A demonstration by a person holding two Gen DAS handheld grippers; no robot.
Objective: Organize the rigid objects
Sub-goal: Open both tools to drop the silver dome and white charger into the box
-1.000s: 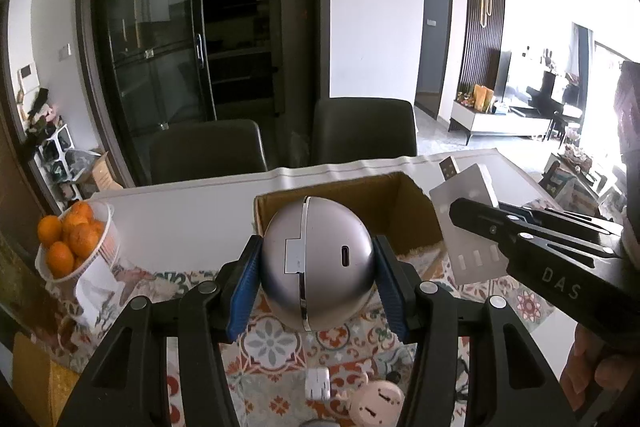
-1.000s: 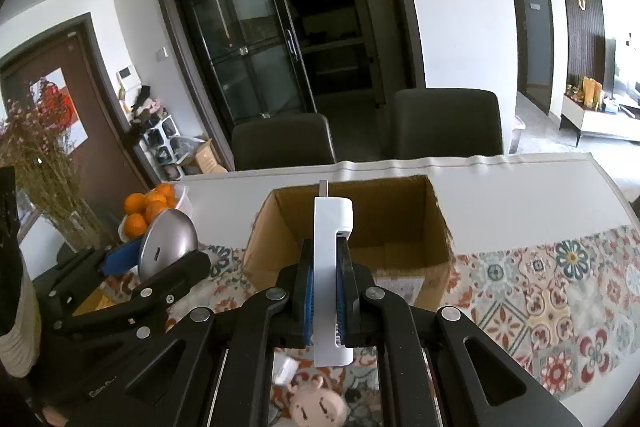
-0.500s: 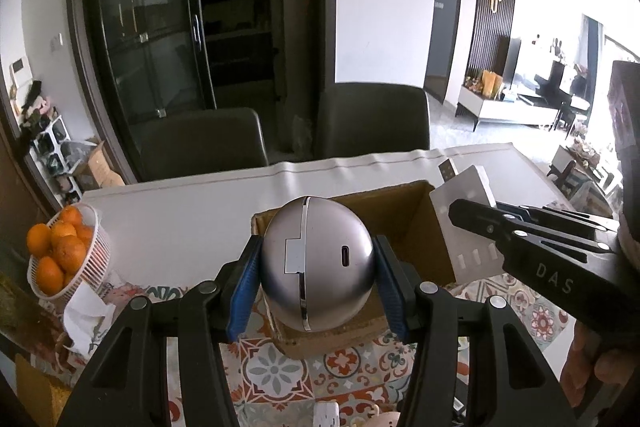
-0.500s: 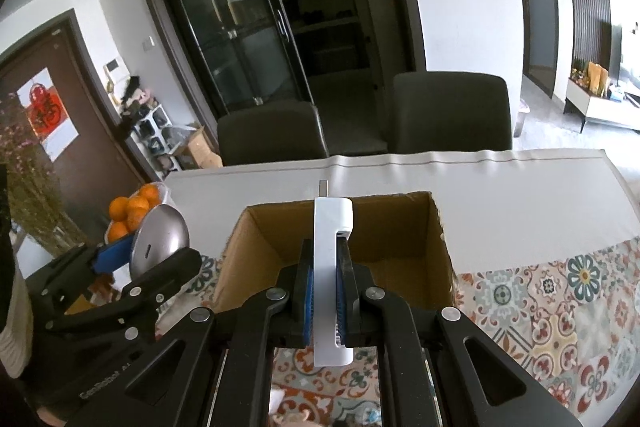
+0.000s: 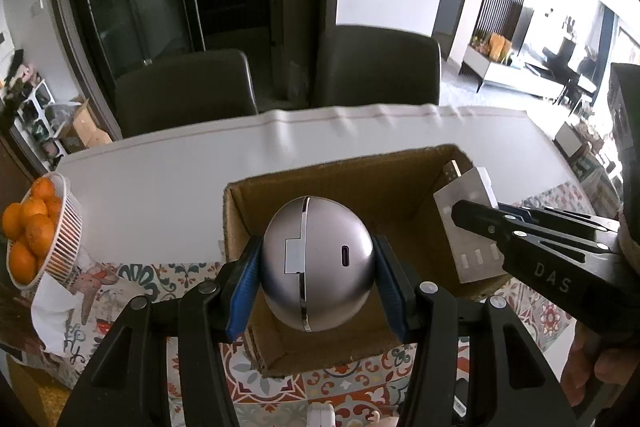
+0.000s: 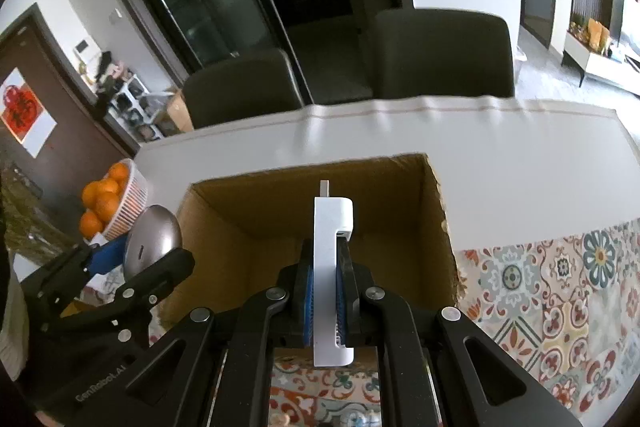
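My left gripper (image 5: 316, 267) is shut on a silver egg-shaped device (image 5: 318, 263) and holds it over the near part of an open cardboard box (image 5: 340, 175). My right gripper (image 6: 328, 291) is shut on a flat white adapter (image 6: 332, 267) held on edge over the same box (image 6: 436, 195). In the left wrist view the right gripper (image 5: 476, 223) and the white adapter (image 5: 468, 223) hang at the box's right side. In the right wrist view the left gripper (image 6: 132, 263) with the silver device (image 6: 154, 239) is at the box's left edge.
A white basket of oranges (image 5: 36, 227) stands at the table's left, also in the right wrist view (image 6: 108, 199), with a printed cloth (image 5: 80, 299) beside it. A patterned mat (image 6: 560, 287) lies under the box. Two dark chairs (image 5: 376, 63) stand behind the white table (image 5: 160, 179).
Both grippers have moved forward and over the cardboard box, carrying their objects. The box now sits closer and lower in both views.
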